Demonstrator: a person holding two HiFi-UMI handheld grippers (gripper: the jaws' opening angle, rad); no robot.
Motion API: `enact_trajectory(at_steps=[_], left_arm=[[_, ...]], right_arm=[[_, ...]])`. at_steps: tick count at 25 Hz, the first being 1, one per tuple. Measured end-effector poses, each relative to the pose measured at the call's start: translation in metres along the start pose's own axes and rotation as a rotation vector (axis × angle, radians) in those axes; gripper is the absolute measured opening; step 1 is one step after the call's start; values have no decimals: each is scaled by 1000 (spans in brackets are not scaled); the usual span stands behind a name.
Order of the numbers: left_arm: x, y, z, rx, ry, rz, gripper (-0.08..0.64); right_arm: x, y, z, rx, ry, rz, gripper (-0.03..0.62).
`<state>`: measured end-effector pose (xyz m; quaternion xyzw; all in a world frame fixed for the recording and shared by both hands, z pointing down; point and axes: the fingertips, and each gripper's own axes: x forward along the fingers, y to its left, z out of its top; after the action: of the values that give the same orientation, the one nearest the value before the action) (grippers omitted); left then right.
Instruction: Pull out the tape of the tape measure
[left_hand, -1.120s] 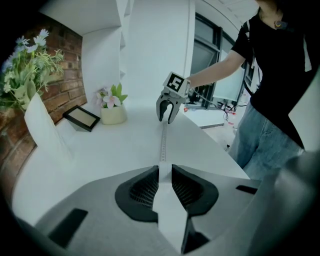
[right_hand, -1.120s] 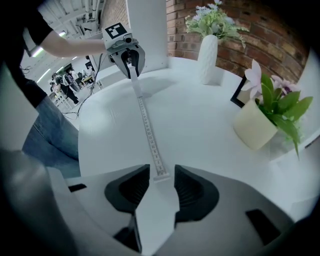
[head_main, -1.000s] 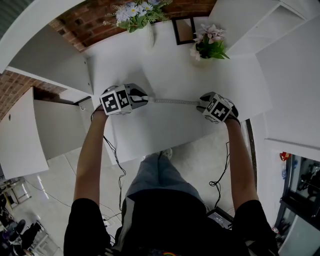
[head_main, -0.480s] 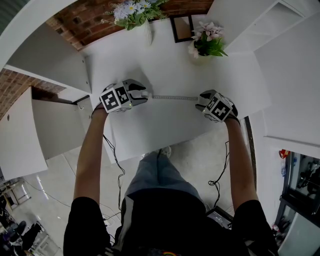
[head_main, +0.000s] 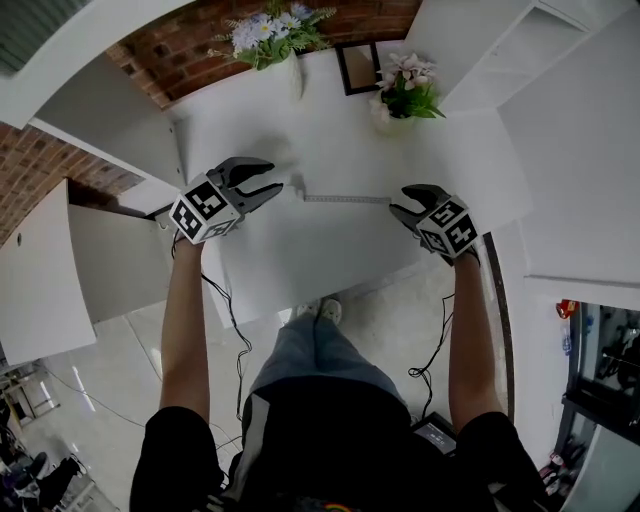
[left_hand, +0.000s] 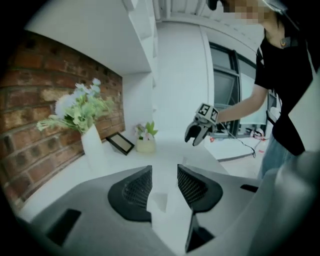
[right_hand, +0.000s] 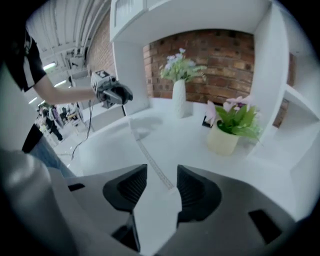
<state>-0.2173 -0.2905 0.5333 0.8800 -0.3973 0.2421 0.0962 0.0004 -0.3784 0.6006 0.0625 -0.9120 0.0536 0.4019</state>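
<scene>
A silvery tape (head_main: 345, 199) lies pulled out flat across the white table (head_main: 330, 250), and its small white case (head_main: 297, 189) sits at its left end. My left gripper (head_main: 272, 181) hangs just left of the case, not touching it. Its jaws stand wide and are closing slightly with nothing between them. My right gripper (head_main: 402, 204) is open just beyond the tape's right end, off the tape. In the right gripper view the tape (right_hand: 152, 165) runs away from the jaws (right_hand: 162, 175) toward the left gripper (right_hand: 125, 95). The left gripper view shows bare table between its jaws (left_hand: 164, 172).
A white vase of flowers (head_main: 297, 70), a dark picture frame (head_main: 357, 65) and a potted plant (head_main: 400, 95) stand along the back of the table by the brick wall. White shelving flanks both sides. The table's front edge runs just below both grippers.
Both grippers have opened and let go. The left one has drawn back to the left off the case, the right one slightly right off the tape's end. The tape stays stretched out.
</scene>
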Motion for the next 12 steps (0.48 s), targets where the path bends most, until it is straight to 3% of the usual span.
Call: enact_trajectory(at_steps=[3, 5, 12], left_arm=[[-29, 6, 25, -56, -138, 137, 89], [-47, 8, 38, -83, -213, 228, 52], [-91, -7, 61, -181, -354, 477, 14]], right_arm=[[-26, 2, 24, 118, -184, -65, 159], [-44, 3, 34, 189, -291, -125, 107], [-105, 14, 42, 363, -574, -379, -2]])
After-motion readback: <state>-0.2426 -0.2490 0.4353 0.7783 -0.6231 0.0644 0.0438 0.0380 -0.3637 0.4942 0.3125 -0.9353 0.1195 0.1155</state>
